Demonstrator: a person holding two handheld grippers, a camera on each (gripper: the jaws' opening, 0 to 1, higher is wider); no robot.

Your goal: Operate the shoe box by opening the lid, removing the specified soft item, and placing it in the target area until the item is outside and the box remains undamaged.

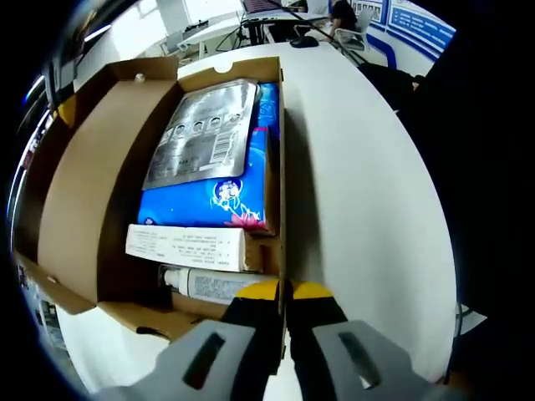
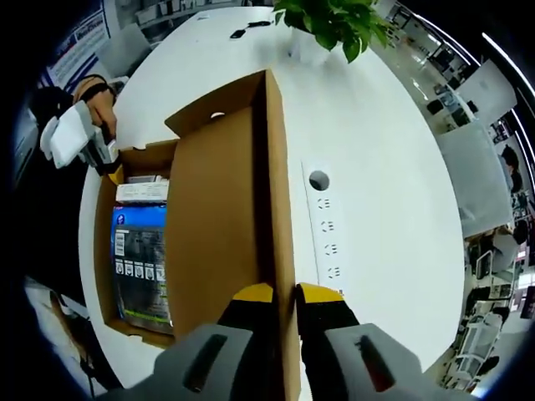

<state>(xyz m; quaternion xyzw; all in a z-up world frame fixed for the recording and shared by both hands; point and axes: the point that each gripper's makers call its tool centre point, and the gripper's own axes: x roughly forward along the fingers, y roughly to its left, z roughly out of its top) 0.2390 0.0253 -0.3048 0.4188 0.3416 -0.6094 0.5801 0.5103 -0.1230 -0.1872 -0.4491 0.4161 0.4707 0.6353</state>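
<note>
Four things packed in the open shoe box [image 1: 281, 167]: silver foil pouch [image 1: 201, 134] flat on top of a blue soft pack [image 1: 213, 200], white carton [image 1: 184, 246] crosswise just below them in the left gripper view, white tube [image 1: 209, 284] alongside the carton at the near end wall. Blue soft pack inside the box, against the right-hand wall, mostly covered by the pouch. Brown lid [image 1: 84, 192] swung open to the left of the frame, its inner face bare.

Left gripper [image 1: 282, 292] at bottom centre, yellow-tipped fingers clenched on the near corner of the box's right wall, cardboard edge pinched between them. Right gripper [image 2: 286, 294] at bottom centre of the right gripper view, fingers clamped on the lid's free edge, lid raised and running up the frame's middle. At upper left there, a hand [image 2: 100, 96] holding the left gripper at the box's far corner.

White bench [image 1: 359, 192] open to the right of the box, up to a dark curved edge. White power strip [image 2: 326, 225] lying just beside the lid, to its right. Green plant [image 2: 334, 21] at top centre, well apart from the box.
</note>
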